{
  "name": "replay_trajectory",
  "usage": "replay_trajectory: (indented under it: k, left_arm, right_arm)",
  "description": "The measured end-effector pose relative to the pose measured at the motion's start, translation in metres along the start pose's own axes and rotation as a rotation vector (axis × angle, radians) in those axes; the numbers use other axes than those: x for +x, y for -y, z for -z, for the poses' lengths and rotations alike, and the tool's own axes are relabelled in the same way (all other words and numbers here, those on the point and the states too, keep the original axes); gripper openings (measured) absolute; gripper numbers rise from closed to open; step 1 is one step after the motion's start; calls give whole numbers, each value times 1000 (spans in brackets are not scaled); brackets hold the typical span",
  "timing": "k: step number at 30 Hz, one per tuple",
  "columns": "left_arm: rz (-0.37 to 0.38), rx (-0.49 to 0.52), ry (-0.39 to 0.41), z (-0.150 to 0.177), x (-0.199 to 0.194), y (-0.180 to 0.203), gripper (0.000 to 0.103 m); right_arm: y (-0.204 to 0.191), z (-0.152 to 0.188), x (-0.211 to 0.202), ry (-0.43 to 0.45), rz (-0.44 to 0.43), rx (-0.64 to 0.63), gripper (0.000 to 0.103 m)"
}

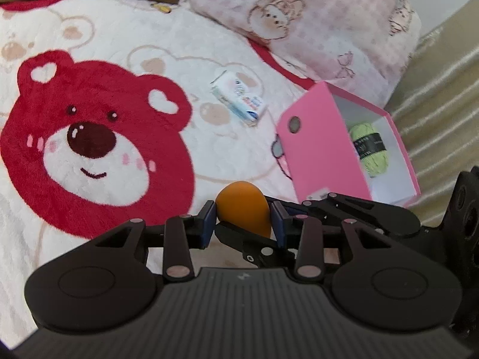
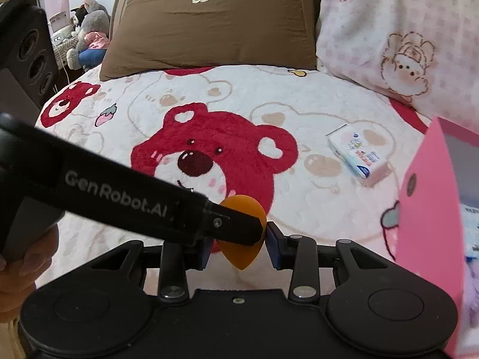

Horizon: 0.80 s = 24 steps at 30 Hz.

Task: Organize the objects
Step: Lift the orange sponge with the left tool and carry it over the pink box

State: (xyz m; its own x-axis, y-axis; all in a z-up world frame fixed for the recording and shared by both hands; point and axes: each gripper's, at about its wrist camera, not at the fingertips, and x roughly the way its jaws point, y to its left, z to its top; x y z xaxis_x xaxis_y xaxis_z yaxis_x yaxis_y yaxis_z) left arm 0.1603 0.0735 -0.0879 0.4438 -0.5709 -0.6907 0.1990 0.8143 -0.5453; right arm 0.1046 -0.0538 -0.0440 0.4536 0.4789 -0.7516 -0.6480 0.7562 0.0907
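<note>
An orange teardrop sponge sits between both grippers at once, above the bear blanket. My left gripper has its blue pads touching the sponge's sides. My right gripper also brackets the sponge, with the left gripper's finger crossing in front of it. An open pink box lies on the bed to the right, holding a green yarn skein. A small white and blue carton lies on the blanket beyond; it also shows in the right wrist view.
A white fleece blanket with a red bear covers the bed. A pink patterned pillow lies behind the box. A brown pillow is at the head. Plush toys and a speaker stand far left.
</note>
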Motion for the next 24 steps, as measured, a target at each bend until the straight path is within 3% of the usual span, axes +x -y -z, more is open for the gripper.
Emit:
replay_trajectory:
  k: [11, 24]
  left_arm:
    - [4, 94, 57, 18, -45, 59, 37]
    - [25, 88, 92, 44, -66, 102, 37]
  right_arm:
    - [-16, 7, -74, 55, 47, -19, 42]
    - [-16, 20, -125, 66, 60, -55, 43]
